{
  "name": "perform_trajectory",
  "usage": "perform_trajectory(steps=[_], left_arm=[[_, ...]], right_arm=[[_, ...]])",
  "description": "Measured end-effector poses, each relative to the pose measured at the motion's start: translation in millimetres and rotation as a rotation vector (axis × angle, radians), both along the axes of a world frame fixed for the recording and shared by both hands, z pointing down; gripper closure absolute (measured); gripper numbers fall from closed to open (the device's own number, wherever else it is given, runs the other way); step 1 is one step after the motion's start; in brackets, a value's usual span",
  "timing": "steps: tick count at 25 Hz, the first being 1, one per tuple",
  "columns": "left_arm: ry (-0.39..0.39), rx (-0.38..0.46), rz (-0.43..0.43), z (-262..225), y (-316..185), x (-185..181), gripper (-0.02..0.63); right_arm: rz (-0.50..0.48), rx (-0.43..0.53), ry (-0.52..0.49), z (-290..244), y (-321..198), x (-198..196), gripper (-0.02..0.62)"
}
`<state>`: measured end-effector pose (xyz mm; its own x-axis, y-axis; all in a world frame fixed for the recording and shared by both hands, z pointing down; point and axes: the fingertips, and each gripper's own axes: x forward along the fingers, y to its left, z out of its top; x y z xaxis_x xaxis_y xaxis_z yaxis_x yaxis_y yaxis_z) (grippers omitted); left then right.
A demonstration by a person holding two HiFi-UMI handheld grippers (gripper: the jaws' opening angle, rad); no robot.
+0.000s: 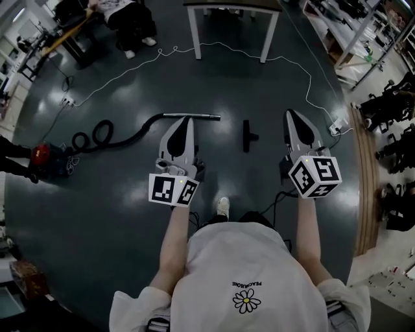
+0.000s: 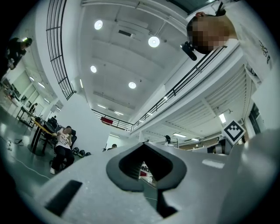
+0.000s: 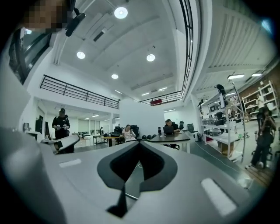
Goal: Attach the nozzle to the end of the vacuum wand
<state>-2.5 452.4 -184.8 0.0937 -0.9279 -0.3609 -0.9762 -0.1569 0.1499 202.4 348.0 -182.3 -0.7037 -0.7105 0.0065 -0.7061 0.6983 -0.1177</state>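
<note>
In the head view the silver vacuum wand (image 1: 192, 117) lies on the dark floor, its black hose (image 1: 123, 134) curling left to the red vacuum body (image 1: 43, 155). The black nozzle (image 1: 247, 135) lies apart from it, to the right of the wand's end. My left gripper (image 1: 184, 121) is held above the floor with its tips over the wand in this view, jaws shut and empty. My right gripper (image 1: 291, 115) hangs to the right of the nozzle, also shut and empty. Both gripper views look up and out into the hall, showing the left gripper's (image 2: 144, 145) and the right gripper's (image 3: 139, 143) tips together, with neither wand nor nozzle in sight.
A white table (image 1: 265, 35) stands ahead, with a white cable (image 1: 307, 74) looping across the floor to a power strip (image 1: 336, 127). A seated person (image 1: 131, 19) is at the far left and shelving (image 1: 363, 32) lines the right wall. My shoe (image 1: 222, 207) shows below.
</note>
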Motion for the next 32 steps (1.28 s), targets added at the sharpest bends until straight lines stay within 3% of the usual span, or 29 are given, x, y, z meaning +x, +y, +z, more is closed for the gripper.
perform_trajectory(steps=[6,18,22,27,32], left_arm=[[-0.018,-0.066,0.046,9.7,-71.9,-34.7,0.607],[0.034,-0.136,0.013,51.4,-257.9,-91.4,0.607],[0.017,-0.148,0.023,50.3,-318.4,-102.7,0.607],[0.050,-0.161,0.019,61.0,-364.8,-127.7,0.607],[0.034,-0.227,0.054,87.0,-409.2,-136.3,0.607]], right_arm=[[0.063,-0.082,-0.082,16.3,-57.6,-32.0,0.591],[0.077,-0.170,-0.050,73.2,-241.1,-75.0,0.591],[0.067,-0.187,-0.045,76.9,-303.7,-95.2,0.591],[0.054,-0.208,-0.019,86.6,-347.9,-127.3,0.591],[0.075,-0.242,0.012,105.2,-384.1,-147.5,0.591]])
